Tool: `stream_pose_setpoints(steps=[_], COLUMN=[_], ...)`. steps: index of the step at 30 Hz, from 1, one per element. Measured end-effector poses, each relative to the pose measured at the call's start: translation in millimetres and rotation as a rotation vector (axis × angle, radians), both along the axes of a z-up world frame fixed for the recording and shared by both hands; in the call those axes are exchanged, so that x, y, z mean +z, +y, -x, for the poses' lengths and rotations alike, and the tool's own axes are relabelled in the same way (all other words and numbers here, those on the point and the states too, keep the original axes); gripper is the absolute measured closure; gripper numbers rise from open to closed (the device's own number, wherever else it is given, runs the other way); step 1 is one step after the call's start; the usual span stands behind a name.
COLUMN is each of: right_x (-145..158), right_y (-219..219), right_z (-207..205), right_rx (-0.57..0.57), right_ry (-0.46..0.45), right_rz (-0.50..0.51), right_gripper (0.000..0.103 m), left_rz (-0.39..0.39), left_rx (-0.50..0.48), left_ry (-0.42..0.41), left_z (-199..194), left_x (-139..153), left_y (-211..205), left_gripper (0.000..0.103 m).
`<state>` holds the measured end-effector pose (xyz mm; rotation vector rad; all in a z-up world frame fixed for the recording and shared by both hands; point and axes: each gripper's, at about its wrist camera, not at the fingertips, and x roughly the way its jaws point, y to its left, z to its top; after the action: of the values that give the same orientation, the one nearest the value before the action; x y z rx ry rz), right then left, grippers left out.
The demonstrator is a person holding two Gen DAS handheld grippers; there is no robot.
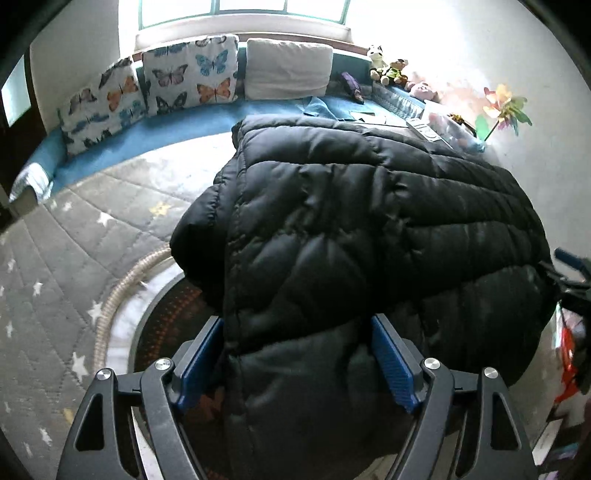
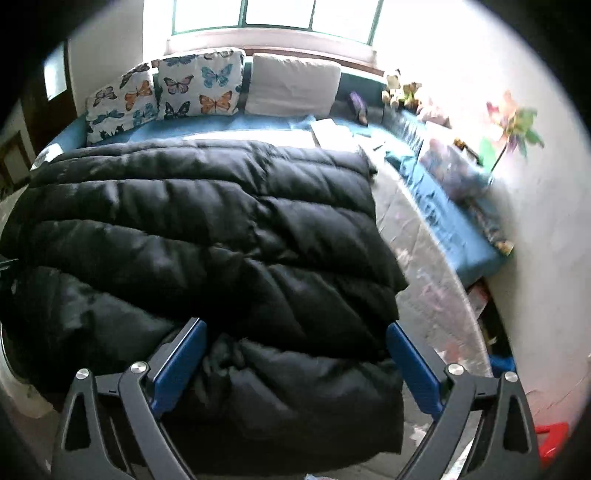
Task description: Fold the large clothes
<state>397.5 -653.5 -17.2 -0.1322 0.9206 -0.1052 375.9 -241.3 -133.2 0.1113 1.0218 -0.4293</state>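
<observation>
Black puffer jacket (image 1: 351, 229) folded on grey star-print quilt (image 1: 74, 258), window (image 1: 243, 11) beyond, butterfly cushions (image 1: 188, 74) left of it. Left gripper (image 1: 297, 360) wide around jacket's near edge, grip unclear; right gripper (image 2: 295, 365) spread wide, pads clear of jacket

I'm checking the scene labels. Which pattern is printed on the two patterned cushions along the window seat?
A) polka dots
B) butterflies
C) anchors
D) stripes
B: the cushions behind the black puffer jacket show coloured butterflies; a plain white cushion sits beside them.
</observation>
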Motion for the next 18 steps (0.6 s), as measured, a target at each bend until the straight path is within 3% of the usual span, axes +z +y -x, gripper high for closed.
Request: stream_pose_setpoints(steps=[4,10,18], right_x=[4,-31,7], right_y=[18,27,41], right_z=[9,1,38], right_rx=[0.049,0.044,0.071], right_ry=[-0.044,0.045,-0.052], right_rz=[-0.024,-0.006,-0.027], right_gripper=[0.000,0.000,0.000], left_rz=[-0.016,-0.015,0.013], left_rx=[0.007,0.007,0.049], left_ry=[-0.019,-0.027,-0.072], left_z=[13,38,81], left_x=[8,19,43], left_y=[-4,-4,8], left_gripper=[0.018,0.018,0.018])
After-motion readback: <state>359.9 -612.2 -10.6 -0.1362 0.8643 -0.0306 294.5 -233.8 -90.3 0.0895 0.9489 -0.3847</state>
